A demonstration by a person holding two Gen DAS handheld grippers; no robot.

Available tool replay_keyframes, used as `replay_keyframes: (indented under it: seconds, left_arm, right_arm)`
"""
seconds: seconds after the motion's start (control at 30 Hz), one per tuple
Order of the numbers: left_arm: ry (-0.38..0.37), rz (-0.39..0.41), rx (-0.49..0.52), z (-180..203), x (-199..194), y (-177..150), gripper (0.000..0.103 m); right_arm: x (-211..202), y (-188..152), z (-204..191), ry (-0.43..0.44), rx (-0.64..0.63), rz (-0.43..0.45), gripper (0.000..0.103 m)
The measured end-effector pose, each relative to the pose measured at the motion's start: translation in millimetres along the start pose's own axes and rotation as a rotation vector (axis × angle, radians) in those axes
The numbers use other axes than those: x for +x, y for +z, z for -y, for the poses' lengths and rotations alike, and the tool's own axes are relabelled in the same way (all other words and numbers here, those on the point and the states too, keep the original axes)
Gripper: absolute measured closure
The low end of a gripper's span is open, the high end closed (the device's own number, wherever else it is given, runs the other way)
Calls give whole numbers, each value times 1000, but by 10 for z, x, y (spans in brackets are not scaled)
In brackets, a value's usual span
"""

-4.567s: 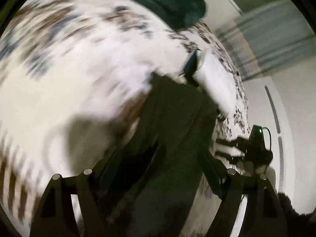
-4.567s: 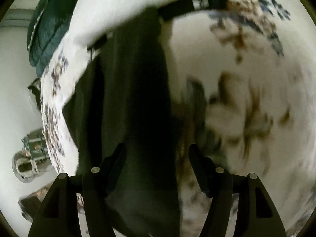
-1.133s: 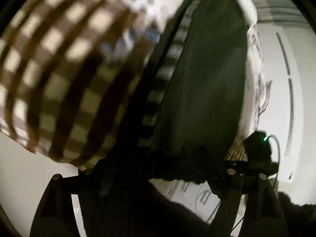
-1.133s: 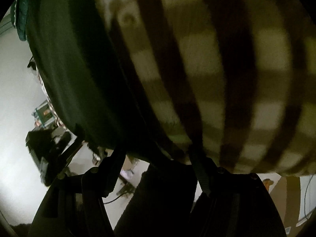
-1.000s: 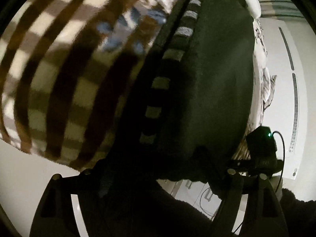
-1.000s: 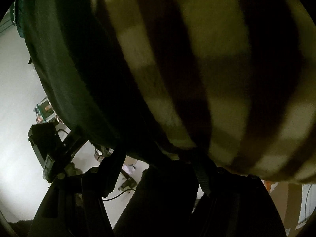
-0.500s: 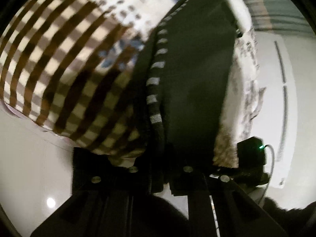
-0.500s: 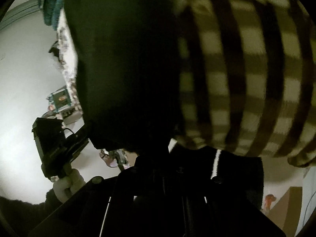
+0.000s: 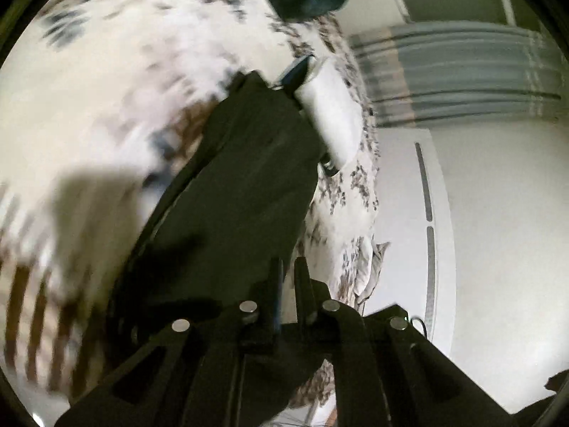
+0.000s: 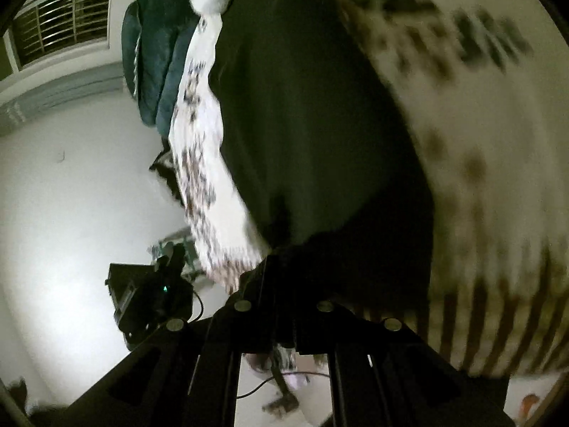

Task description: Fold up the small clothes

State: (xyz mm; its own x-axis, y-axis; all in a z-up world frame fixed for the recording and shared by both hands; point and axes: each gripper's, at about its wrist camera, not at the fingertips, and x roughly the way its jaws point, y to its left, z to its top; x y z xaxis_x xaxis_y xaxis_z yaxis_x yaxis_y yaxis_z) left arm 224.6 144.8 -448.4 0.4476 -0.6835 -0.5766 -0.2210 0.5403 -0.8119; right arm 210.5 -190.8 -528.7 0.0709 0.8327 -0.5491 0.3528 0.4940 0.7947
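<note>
Left gripper (image 9: 288, 277): clenched on the near hem of the dark garment (image 9: 245, 185), low centre of the left wrist view; half a second back gripped at the bed edge, now drawn up over the bedspread

Right gripper (image 10: 281, 277): clamped on the same garment's (image 10: 313, 124) other near corner, low centre of the right wrist view; jaws closed a second ago from wide apart

Just changed: checked blanket (image 9: 39, 323) filled both views a second ago, now only a blurred strip at lower left of the left view and lower right of the right view (image 10: 498, 327); floral bedspread (image 9: 117, 71) back across the upper frames

Meaning for the task: likely the near edge being carried toward the far edge, a fold in progress and not yet laid flat

Garment's place: stretched from both jaws up the frame, lying on the bedspread near the bed's side edge

Around: white pillow-like bundle (image 9: 330, 117) touching the garment's far end, upper centre of the left view; teal quilt (image 10: 156, 57) upper left of the right view; other gripper's body with green light (image 10: 153, 302) lower left there

In the way: the white bundle at the landing end, may crowd the fold; heavy motion blur, fine creases not readable
</note>
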Motion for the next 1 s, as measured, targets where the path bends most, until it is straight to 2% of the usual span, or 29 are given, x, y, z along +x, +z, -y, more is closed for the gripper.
replay_keyframes:
  seconds: [0.07, 0.1, 0.13, 0.17, 0.27, 0.4, 0.53, 0.63, 0.67, 0.7, 0.73, 0.8, 0.9, 0.97, 1.0]
  left_arm:
    - [110, -65, 50, -25, 205, 103, 84]
    - [148, -87, 50, -74, 213, 91, 57]
    - [161, -117, 43, -166, 234, 48, 34]
    - [149, -133, 30, -241, 228, -5, 31]
    - [207, -202, -56, -539, 218, -269, 31]
    - [186, -243, -161, -725, 153, -707, 31]
    - [116, -279, -351, -932, 292, -1108, 31]
    - [26, -252, -481, -1063, 472, -1235, 31]
    - [2, -231, -501, -1089, 503, -1239, 34]
    - [-24, -192, -517, -1095, 512, -1229, 46]
    - [-33, -153, -516, -1066, 499, -1191, 74]
    - [-31, -112, -479, -945, 431, -1081, 91]
    - [-67, -27, -367, -632, 164, -799, 91]
    - [-45, 8, -299, -522, 36, -590, 90]
    - [-40, 30, -266, -502, -28, -458, 85]
  right_arm:
    - [138, 292, 49, -48, 45, 10, 96]
    - [201, 396, 89, -70, 68, 16, 96]
    - [266, 465, 122, -87, 80, 13, 96]
    - [311, 496, 144, -99, 85, 7, 96]
    - [386, 540, 182, -111, 104, -12, 96]
    - [430, 494, 323, -84, 180, 1, 96]
    - [458, 516, 342, -76, 210, 20, 96]
    - [349, 516, 359, -80, 201, 17, 96]
    - [357, 532, 342, -84, 199, 19, 96]
    - [381, 542, 340, -86, 200, 18, 96]
    - [422, 565, 328, -92, 202, 17, 96]
    - [334, 523, 421, -102, 200, 19, 96]
    - [293, 568, 405, -104, 198, 20, 96]
    - [273, 564, 406, -105, 190, 19, 96]
    - [272, 565, 406, -107, 190, 21, 96]
